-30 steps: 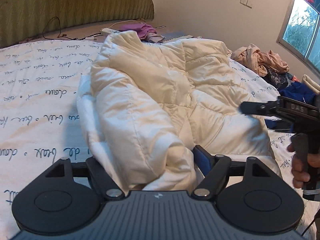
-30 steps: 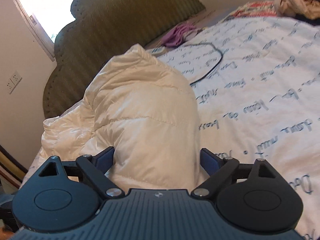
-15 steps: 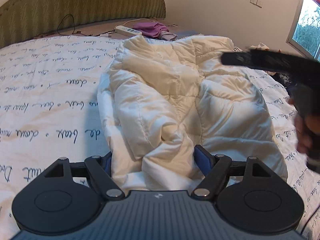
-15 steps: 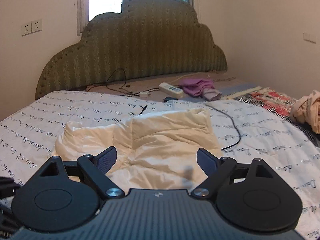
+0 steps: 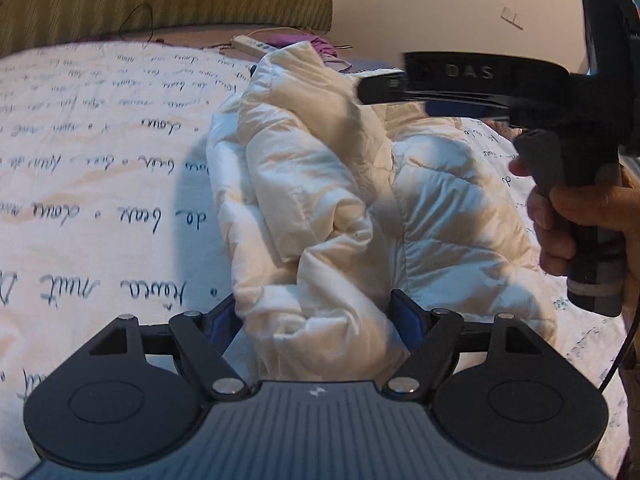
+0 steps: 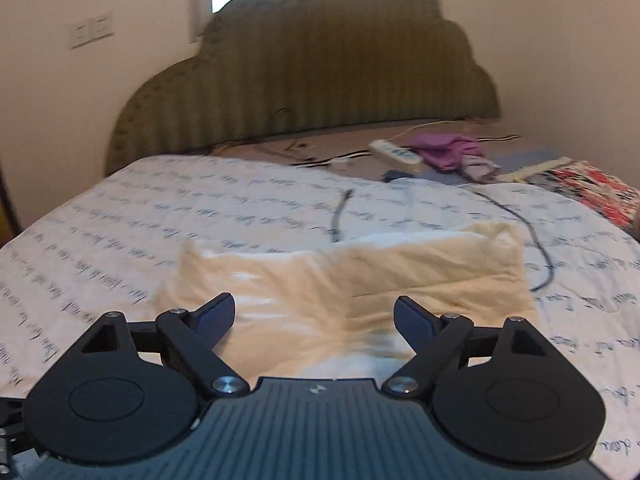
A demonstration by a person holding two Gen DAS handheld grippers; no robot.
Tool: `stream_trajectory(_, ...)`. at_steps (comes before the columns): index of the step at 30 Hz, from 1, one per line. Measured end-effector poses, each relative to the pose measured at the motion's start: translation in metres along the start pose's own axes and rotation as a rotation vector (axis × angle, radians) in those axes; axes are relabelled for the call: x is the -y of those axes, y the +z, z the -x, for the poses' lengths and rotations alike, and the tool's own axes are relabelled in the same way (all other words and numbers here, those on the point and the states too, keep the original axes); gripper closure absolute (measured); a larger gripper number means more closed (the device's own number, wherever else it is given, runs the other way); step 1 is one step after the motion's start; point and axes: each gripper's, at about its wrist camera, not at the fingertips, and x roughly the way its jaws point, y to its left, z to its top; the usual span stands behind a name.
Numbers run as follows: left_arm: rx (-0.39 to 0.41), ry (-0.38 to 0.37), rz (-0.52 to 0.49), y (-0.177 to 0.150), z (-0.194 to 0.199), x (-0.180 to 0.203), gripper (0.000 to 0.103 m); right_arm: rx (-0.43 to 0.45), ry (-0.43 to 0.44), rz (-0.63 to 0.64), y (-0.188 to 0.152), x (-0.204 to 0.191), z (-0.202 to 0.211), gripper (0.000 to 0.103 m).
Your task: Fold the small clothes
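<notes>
A cream puffy quilted jacket (image 5: 344, 200) lies crumpled on the bed's white sheet (image 5: 100, 184) with blue script. My left gripper (image 5: 316, 316) is open, its jaws wide on either side of the jacket's near bunched hem, not pinching it. The right gripper's body (image 5: 500, 80) hovers above the jacket's right half, held in a hand. In the right wrist view the jacket (image 6: 360, 280) lies flatter, just beyond my right gripper (image 6: 316, 312), which is open and empty above the near edge.
An olive padded headboard (image 6: 320, 80) stands at the far end. A white power strip (image 6: 396, 154), a purple cloth (image 6: 452, 150) and black cables (image 6: 536, 240) lie beyond the jacket. A red patterned cloth (image 6: 592, 188) is at the far right.
The right gripper let go of the raised jacket fold, which dropped flat, and pulled back above it. The left gripper moved closer over the hem, still open.
</notes>
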Motion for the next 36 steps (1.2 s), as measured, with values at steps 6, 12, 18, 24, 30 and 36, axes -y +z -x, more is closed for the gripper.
stream_trajectory(6,0.027,0.054,-0.039,-0.014,0.007,0.008,0.025,-0.108,-0.018,0.04,0.021,-0.027,-0.067,0.038)
stream_trajectory(12,0.034,0.082,-0.09,-0.017,0.021,0.012,0.026,-0.181,-0.074,0.104,0.003,-0.04,-0.106,0.034)
stream_trajectory(18,0.132,0.107,-0.082,0.007,0.059,0.003,0.026,0.041,-0.047,-0.01,0.023,-0.002,-0.025,0.032)
stream_trajectory(24,0.239,0.109,-0.14,0.075,0.032,0.024,0.025,0.034,-0.195,-0.091,0.031,0.071,-0.017,0.03)
stream_trajectory(30,0.132,0.206,-0.159,0.093,-0.064,0.026,0.025,-0.031,-0.222,-0.165,0.019,0.099,-0.066,0.03)
stream_trajectory(36,0.186,0.212,-0.182,0.053,-0.069,0.026,0.024,-0.047,-0.248,-0.031,-0.009,0.074,-0.09,0.019)
